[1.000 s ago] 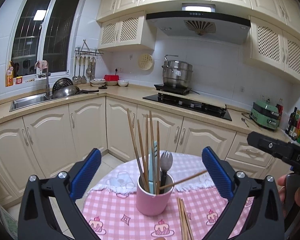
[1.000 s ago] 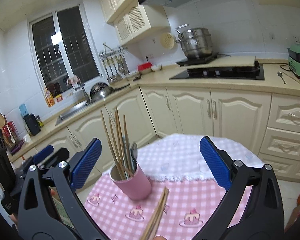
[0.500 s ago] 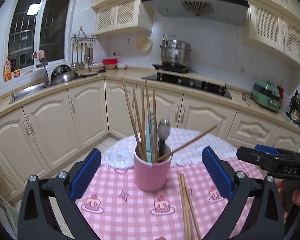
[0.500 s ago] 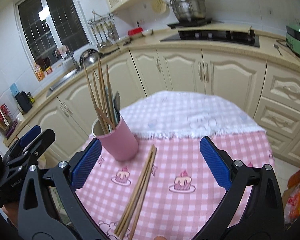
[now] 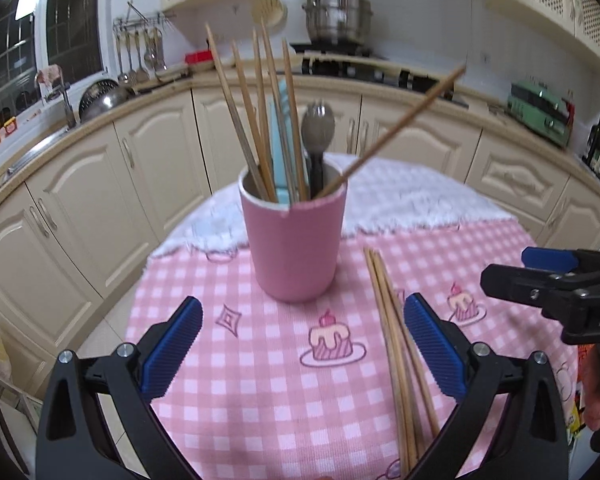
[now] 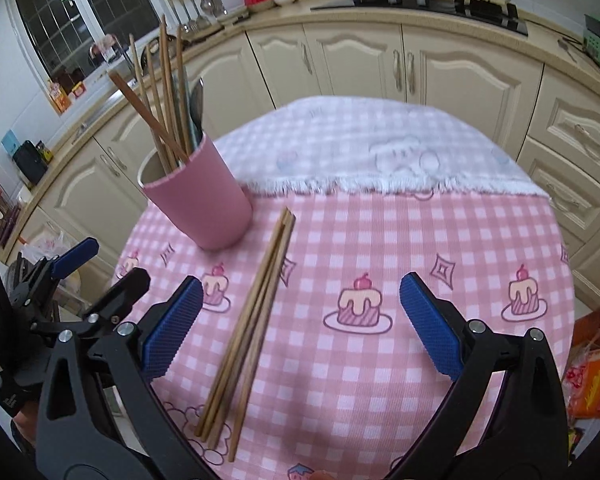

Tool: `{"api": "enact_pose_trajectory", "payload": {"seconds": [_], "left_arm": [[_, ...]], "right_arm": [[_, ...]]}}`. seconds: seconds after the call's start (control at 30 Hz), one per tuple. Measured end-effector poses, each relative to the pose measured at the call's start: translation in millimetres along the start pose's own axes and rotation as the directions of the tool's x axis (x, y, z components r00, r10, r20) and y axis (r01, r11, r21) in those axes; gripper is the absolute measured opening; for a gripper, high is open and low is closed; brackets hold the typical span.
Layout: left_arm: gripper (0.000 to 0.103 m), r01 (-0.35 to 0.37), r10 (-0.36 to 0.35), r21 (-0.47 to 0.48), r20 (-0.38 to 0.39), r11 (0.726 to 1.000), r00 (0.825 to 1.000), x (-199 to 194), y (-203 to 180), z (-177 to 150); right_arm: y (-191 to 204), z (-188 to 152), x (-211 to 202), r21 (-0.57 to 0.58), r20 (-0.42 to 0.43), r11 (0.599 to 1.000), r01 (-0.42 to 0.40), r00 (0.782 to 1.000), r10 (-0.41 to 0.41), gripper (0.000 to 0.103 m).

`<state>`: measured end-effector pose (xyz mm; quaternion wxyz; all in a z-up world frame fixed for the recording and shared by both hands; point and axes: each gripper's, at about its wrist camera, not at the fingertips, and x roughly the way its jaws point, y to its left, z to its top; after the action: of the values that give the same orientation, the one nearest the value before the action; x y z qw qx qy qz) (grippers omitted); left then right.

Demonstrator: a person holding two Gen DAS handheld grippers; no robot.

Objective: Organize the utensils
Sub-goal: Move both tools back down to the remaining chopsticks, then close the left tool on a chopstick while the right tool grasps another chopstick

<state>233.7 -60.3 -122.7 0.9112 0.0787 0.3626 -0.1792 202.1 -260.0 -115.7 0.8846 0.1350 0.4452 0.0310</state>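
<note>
A pink cup stands upright on a round table with a pink checked cloth. It holds several wooden chopsticks, a light blue utensil and a grey spork. A bundle of loose chopsticks lies flat on the cloth just right of the cup. My left gripper is open and empty, hovering in front of the cup. My right gripper is open and empty above the loose chopsticks; it also shows at the right of the left wrist view.
Cream kitchen cabinets and a counter run behind the table, with a sink, a hob with a steel pot and a green appliance. Orange packaging lies on the floor right of the table.
Both grippers have come lower and closer to the table, so the cup and the loose chopsticks look larger. Both stay open. The utensils have not moved.
</note>
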Motion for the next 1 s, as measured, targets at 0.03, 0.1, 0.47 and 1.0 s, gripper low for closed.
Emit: {"api": "enact_pose_trajectory", "payload": {"seconds": [0.03,0.1,0.47,1.0], "left_arm": [[0.099,0.004,-0.004,0.006,-0.018,1.0,1.0,5.8,-1.4,-2.8],[0.099,0.01,-0.009,0.018,-0.047,1.0,0.999,15.3,-4.1,-7.5],[0.099,0.025,-0.007,0.097,-0.182,0.995,0.983,59.0,-18.6,-27.9],[0.099,0.043,-0.005,0.157,-0.235,0.987,0.972,83.1,-39.7,-28.7]], "right_arm": [[-0.5,-1.0,1.9,-0.001,-0.006,1.0,0.002,1.0,-0.002,0.097],[-3.5,-5.3,7.4,0.0,-0.026,1.0,0.005,1.0,-0.005,0.097],[-31.7,-23.6,22.0,0.05,-0.083,0.998,0.03,0.996,-0.026,0.097],[-39.4,-27.8,37.2,0.05,-0.122,0.997,0.052,0.991,-0.045,0.097]]}}
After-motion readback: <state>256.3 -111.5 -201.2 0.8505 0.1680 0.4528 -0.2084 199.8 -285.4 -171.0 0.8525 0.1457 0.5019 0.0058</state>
